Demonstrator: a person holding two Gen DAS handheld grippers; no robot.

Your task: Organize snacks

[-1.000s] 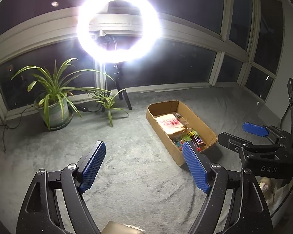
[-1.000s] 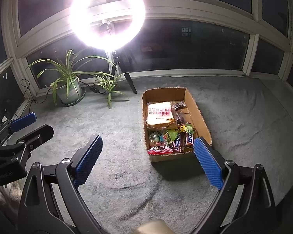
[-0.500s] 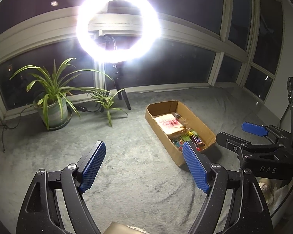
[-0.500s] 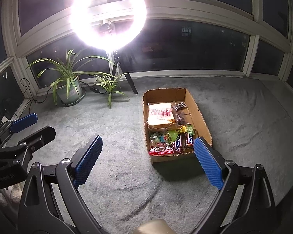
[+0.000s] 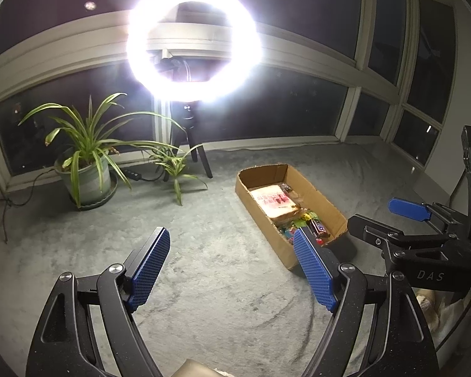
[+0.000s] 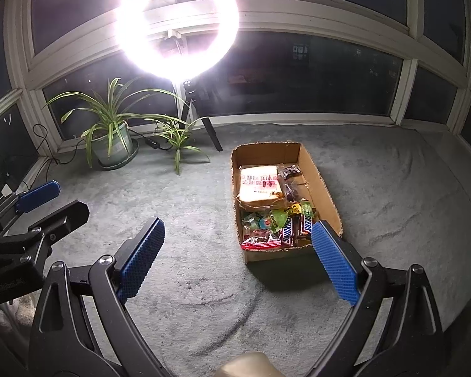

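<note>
Hardly anything moved; cardboard box [image 6: 322,185] seemingly sits beyond plant [image 6: 111,125].

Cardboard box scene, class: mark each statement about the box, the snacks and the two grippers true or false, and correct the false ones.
1. The cardboard box holds snacks. True.
2. The right gripper is shut on a Snickers bar. False: it is open, holding nothing.
3. The large pale bag lies toward the box's far end. True.
4. The left gripper is open. True.
5. The potted plant stands inside the box. False: it stands on the carpet near the window.
</note>
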